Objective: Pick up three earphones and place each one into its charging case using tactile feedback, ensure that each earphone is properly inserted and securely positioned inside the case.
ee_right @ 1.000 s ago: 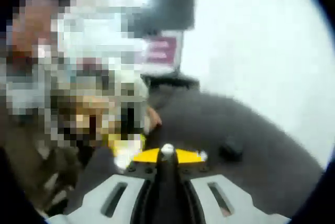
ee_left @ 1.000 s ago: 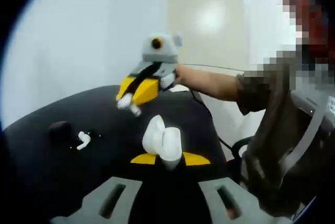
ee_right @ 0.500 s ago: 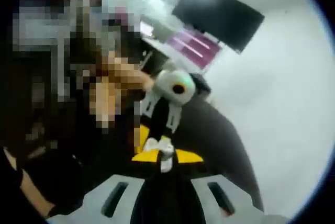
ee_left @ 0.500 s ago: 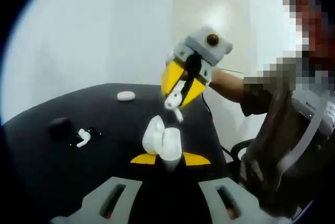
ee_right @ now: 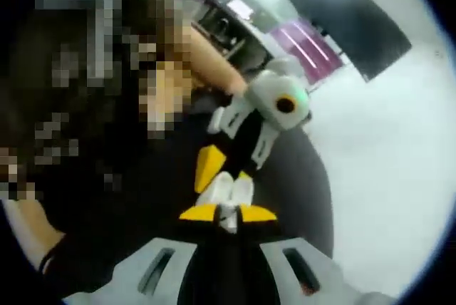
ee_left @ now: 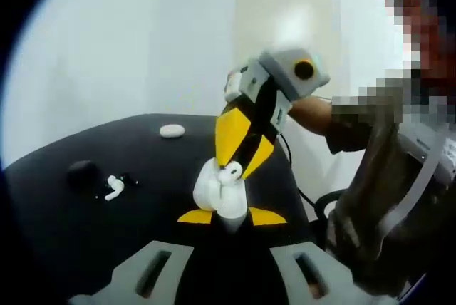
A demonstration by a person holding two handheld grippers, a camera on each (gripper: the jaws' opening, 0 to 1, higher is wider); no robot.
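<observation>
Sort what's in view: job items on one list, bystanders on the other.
Job:
- open white case, held in the left gripper
- earphone, held in the right gripper at the case
- loose earphone on the table
- black case
- white case, far side

Bystanders:
- black table
- cable

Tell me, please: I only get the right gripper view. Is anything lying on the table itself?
Observer: Yes, a loose white earphone lies on the black table.
Operator: Anything near it?
Observer: A dark case sits right beside it.
Operator: And further off?
Observer: A small white oval thing, perhaps a closed case, rests near the table's far edge.
</observation>
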